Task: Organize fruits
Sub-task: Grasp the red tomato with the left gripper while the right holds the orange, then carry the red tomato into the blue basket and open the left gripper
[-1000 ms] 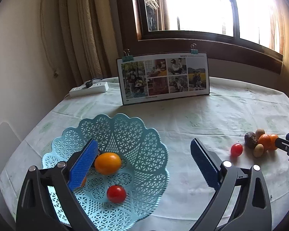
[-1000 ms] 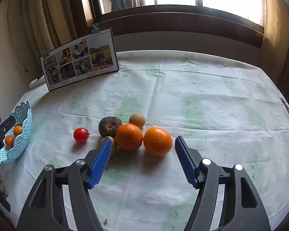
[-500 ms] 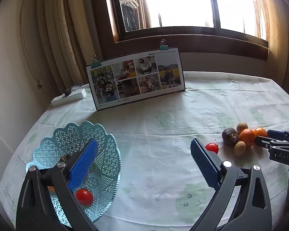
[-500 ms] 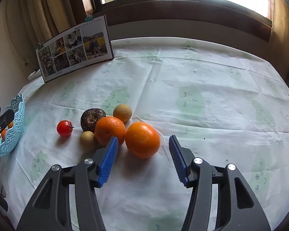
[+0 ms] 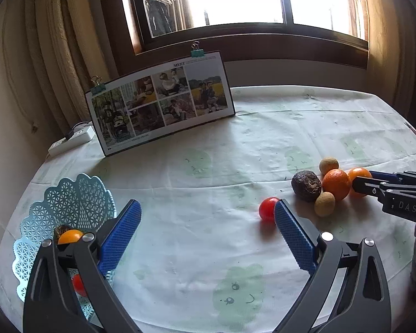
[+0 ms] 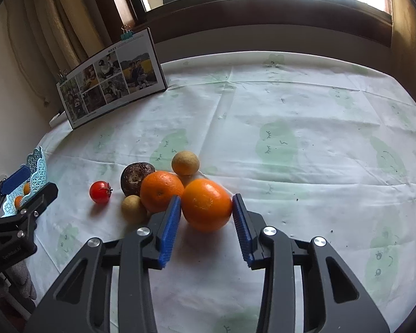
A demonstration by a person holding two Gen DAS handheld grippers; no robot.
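White cloth with faint green cartoon prints covers the table [image 6: 305, 105], creased in a few long folds, and it runs back to a pale wall under a dark wooden window frame [image 5: 252, 32] with bright daylight behind the glass. Beige curtains [image 5: 50, 50] hang on the left side, and clothes hangers show through the pane. A photo board [image 5: 160, 100] held by two binder clips stands upright at the back of the table, with a white power strip [image 5: 72, 140] lying just beside its left end. My right claw [image 6: 205, 208] sits low over the cloth with its blue pads on either side of the nearest orange [image 6: 206, 204]; the gap is only a little wider than the fruit, and I cannot tell whether the pads touch it yet. Behind that orange, a second orange [image 6: 160, 194], a dark wrinkled fruit [image 6: 136, 177] and two small tan fruits [image 6: 185, 162] crowd together, touching or nearly so, with a red tomato [image 6: 99, 192] a little apart on their left. My left claw [image 5: 205, 224] is spread wide and holds nothing. At the left edge of the table, the light blue lattice basket [image 5: 77, 199] holds a yellow-orange fruit [image 5: 69, 236], something dark behind it, and a red fruit lower down, partly hidden by my left claw's frame.
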